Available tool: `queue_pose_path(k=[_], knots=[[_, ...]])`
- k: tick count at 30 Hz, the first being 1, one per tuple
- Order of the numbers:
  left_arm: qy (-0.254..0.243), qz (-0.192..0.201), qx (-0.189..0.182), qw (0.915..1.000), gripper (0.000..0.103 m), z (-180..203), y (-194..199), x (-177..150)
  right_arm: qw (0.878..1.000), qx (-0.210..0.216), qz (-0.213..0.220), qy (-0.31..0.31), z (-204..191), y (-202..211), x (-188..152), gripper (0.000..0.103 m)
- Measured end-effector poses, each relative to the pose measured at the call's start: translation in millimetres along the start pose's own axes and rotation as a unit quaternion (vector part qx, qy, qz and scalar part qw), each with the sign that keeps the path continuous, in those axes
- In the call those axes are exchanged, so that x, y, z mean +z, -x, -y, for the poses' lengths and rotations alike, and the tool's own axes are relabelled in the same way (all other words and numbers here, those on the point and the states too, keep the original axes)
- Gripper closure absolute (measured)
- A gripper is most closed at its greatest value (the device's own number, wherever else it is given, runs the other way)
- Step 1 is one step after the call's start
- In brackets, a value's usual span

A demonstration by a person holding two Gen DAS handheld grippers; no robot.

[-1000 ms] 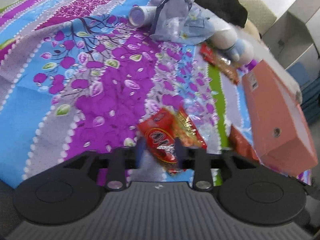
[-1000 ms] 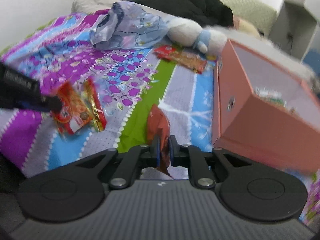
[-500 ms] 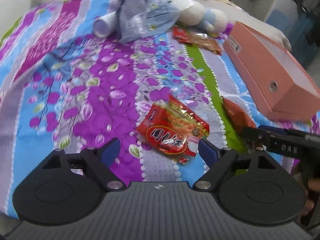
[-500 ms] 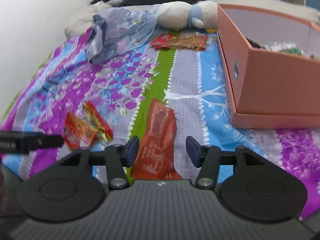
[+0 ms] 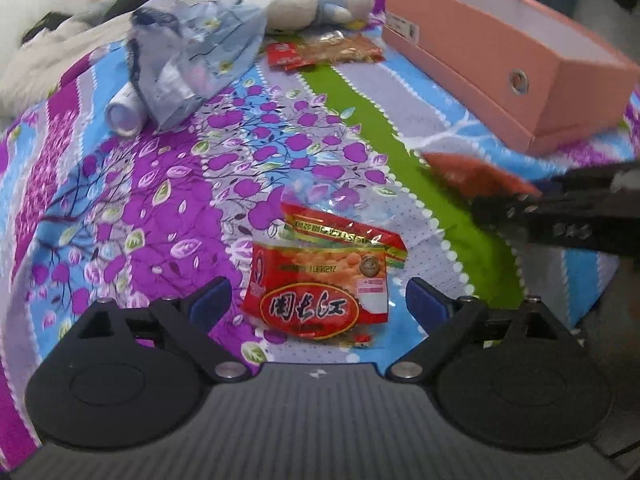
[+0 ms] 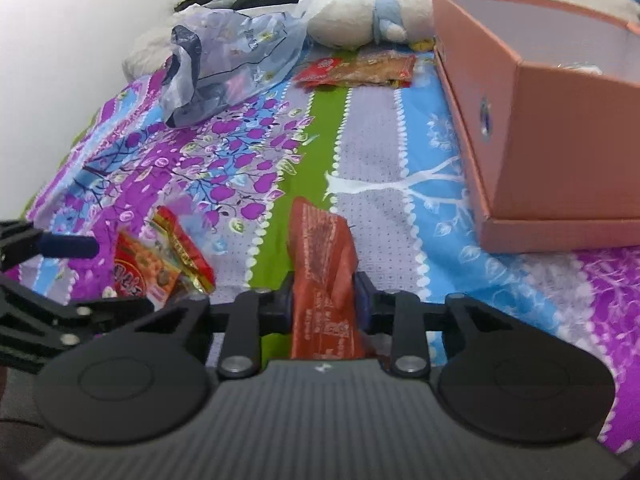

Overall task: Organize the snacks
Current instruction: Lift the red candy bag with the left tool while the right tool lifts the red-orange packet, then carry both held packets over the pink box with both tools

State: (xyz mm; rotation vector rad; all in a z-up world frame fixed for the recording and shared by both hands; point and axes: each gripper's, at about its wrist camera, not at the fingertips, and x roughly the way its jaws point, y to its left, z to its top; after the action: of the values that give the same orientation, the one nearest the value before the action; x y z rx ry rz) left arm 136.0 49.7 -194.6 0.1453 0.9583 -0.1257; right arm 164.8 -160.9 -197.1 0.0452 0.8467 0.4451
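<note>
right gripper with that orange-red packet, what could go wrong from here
1. The right gripper pinches the soft orange-red packet across its middle, and the far end already bends, so it may slip or crush.
2. The pink box has a tall near wall, so the drooping packet could catch on it.
3. The left gripper sits open around the red snack packet close beside, so the two grippers could bump.

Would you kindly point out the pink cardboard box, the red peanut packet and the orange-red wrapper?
pink cardboard box (image 6: 568, 152), right wrist view, near side wall
red peanut packet (image 5: 320, 280), left wrist view, printed front
orange-red wrapper (image 6: 320, 256), right wrist view, upper face
</note>
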Motion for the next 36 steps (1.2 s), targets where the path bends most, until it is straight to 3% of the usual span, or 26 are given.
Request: queue_pose_path(k=[8, 10, 14, 17, 23, 27, 28, 31, 36], knots=[[-0.104, -0.012, 0.005, 0.9945, 0.007, 19.5, -27.8, 4.3, 0.999, -0.026, 0.011, 0.017, 9.1, 14.6, -4.1, 0.071], [-0.096, -0.019, -0.004, 0.9952, 0.006, 16.4, -36.9, 3.8, 0.999, -0.028, 0.006, 0.014, 12.1, 13.7, -6.7, 0.071], [-0.020, -0.017, -0.036, 0.9990, 0.006, -0.9, -42.7, 3.4, 0.999, -0.030, -0.004, 0.011, 13.9, 9.3, -12.9, 0.071], [-0.018, -0.012, -0.036, 0.9991, 0.009, 0.1, -41.5, 2.1, 0.999, -0.031, -0.001, 0.018, 12.8, 8.5, -14.6, 0.071], [-0.015, -0.001, -0.036, 0.9992, 0.024, 3.0, -33.9, -1.8, 0.999, -0.032, 0.000, 0.015, 11.3, 7.7, -14.5, 0.071], [0.027, 0.000, -0.035, 0.9990, 0.035, -4.4, -25.9, -1.7, 0.999, -0.033, 0.000, 0.010, 12.0, 9.8, -12.8, 0.071], [0.033, 0.000, -0.032, 0.9989, 0.055, -5.1, -24.4, -1.7, 0.999, -0.034, 0.001, 0.010, 12.5, 10.5, -12.1, 0.071], [0.080, 0.004, -0.028, 0.9964, 0.070, -14.0, -18.5, -1.9, 0.999, -0.038, 0.008, 0.011, 11.6, 15.3, -7.4, 0.071], [0.140, 0.015, -0.021, 0.9898, 0.082, -22.0, -10.2, -4.4, 0.999, -0.045, 0.014, 0.021, 7.7, 19.3, -1.8, 0.071]])
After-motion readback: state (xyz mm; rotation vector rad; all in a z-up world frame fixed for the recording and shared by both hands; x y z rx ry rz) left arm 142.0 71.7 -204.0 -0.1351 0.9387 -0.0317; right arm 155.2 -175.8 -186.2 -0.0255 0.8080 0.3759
